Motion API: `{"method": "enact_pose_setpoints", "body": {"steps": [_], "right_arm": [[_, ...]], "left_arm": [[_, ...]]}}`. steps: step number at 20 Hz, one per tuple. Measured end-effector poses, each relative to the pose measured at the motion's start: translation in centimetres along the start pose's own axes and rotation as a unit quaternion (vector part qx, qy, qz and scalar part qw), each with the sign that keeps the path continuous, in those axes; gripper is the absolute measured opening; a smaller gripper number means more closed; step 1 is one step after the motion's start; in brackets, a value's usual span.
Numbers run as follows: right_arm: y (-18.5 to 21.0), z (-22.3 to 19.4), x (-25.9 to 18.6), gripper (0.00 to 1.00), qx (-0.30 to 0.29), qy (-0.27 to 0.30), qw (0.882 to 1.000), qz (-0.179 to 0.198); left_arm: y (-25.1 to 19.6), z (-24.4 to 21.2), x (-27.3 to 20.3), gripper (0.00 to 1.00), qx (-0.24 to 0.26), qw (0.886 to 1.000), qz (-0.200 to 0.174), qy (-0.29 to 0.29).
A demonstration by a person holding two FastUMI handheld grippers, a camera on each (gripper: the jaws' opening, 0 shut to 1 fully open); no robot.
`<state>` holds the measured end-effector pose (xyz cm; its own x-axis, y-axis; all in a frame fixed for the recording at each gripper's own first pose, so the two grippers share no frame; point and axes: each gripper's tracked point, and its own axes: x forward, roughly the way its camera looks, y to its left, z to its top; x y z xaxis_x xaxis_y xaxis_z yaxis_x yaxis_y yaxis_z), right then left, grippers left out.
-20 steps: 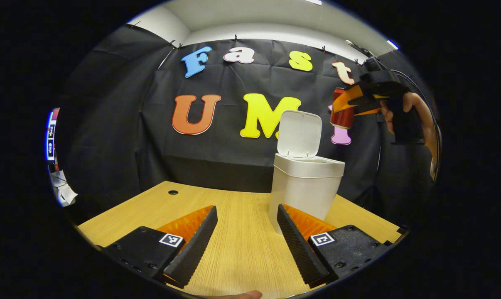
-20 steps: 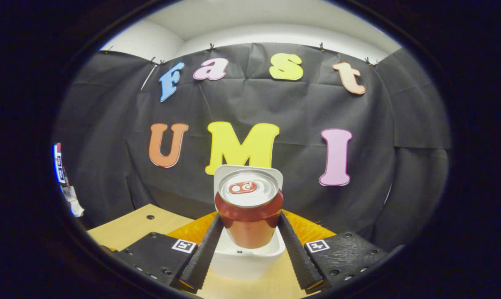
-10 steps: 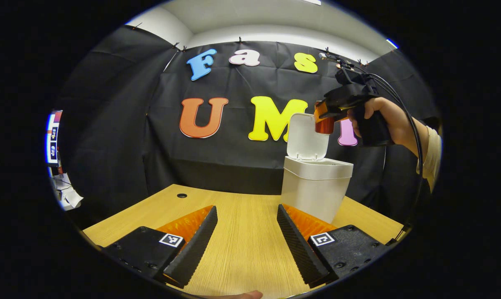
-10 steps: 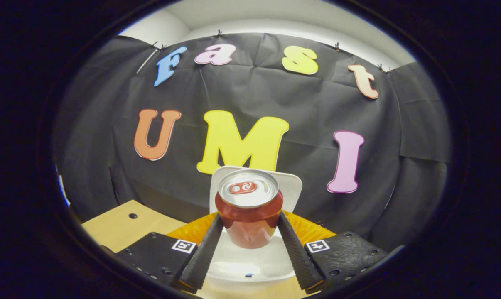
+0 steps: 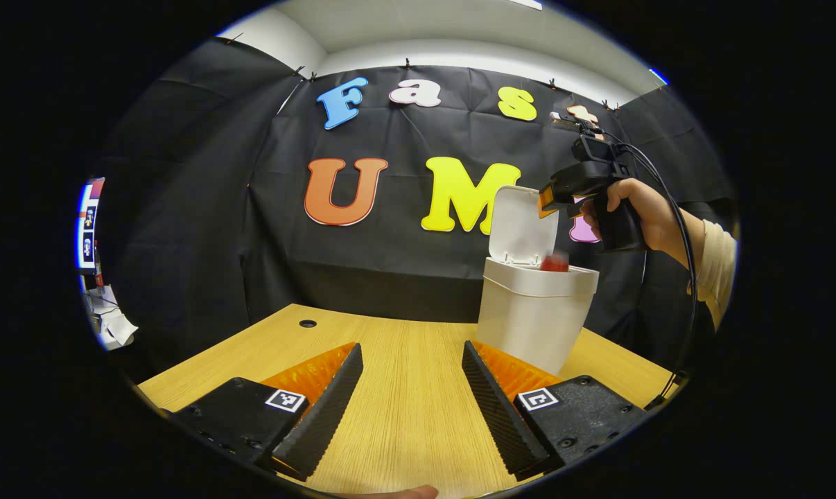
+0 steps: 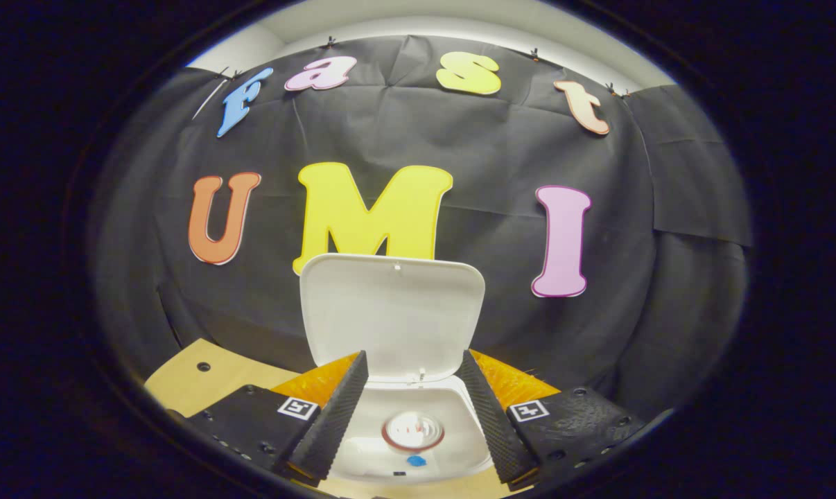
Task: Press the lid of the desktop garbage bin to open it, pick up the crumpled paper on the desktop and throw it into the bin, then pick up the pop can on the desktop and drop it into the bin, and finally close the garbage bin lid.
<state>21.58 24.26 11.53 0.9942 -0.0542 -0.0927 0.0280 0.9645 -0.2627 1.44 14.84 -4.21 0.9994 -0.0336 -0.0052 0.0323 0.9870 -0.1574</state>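
Since 0.5 s ago the pop can has left the right gripper's fingers and is dropping into the bin; the fingers that pinched it now stand apart with nothing between them.

Left gripper view: the left gripper [image 5: 411,402] hovers low over the desktop [image 5: 404,346], fingers spread wide, holding nothing. The garbage bin [image 5: 536,312] stands ahead and to its right, lid [image 5: 522,223] upright. The pop can [image 5: 555,263] is a motion-blurred red patch right at the bin's rim, just below the right gripper [image 5: 547,201], which a hand [image 5: 640,218] holds above the opening.

Right gripper view: the right gripper [image 6: 412,409] looks down over the open bin [image 6: 362,457]; fingers apart, empty. The can's top [image 6: 412,431] shows inside the bin mouth, directly below and between the fingers. The lid [image 6: 392,315] stands just beyond the fingertips.

Judgement: the drop is done or nearly so; only the lid closing is left. To do it well: lift the right gripper clear of the rim first, then come over the lid's top edge and push it forward and down squarely. Risk: pushing off-centre could tip or slide the light bin. Crumpled paper cannot be made out in the bin.
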Motion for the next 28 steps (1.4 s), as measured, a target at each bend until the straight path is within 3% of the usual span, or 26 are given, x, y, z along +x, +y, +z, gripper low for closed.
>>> {"method": "enact_pose_setpoints", "body": {"steps": [2, 7, 8, 15, 19, 24, 28], "right_arm": [[-0.4, 0.8, -0.2, 0.87, -0.007, -0.015, 1.000, -0.002], [-1.7, 3.3, -2.1, 0.98, 0.020, -0.049, 0.999, 0.008], [-2.1, 4.2, -2.5, 0.94, 0.033, -0.059, 0.998, 0.011], [-2.7, 10.6, -1.7, 0.96, 0.075, -0.156, 0.985, 0.022], [-1.5, 10.6, 2.3, 0.95, 0.086, -0.157, 0.984, 0.013], [0.6, 11.6, 5.9, 0.95, 0.035, -0.161, 0.986, 0.010], [1.4, 9.3, 7.5, 0.95, 0.024, -0.123, 0.992, 0.025]], "left_arm": [[0.5, 0.0, 0.1, 0.95, 0.001, 1.000, 0.002, -0.002], [2.0, -0.6, 0.5, 0.95, -0.001, 1.000, 0.020, 0.008], [2.3, -0.6, 0.5, 0.95, -0.004, 1.000, 0.024, 0.010], [2.2, -1.0, 0.7, 0.95, 0.007, 0.999, 0.033, 0.016], [1.3, -1.3, 0.8, 0.95, 0.010, 1.000, 0.018, 0.019], [1.8, -1.9, 1.5, 0.95, 0.001, 1.000, 0.017, 0.020], [2.4, -3.1, 2.4, 0.96, -0.005, 0.999, 0.024, 0.035]]}}
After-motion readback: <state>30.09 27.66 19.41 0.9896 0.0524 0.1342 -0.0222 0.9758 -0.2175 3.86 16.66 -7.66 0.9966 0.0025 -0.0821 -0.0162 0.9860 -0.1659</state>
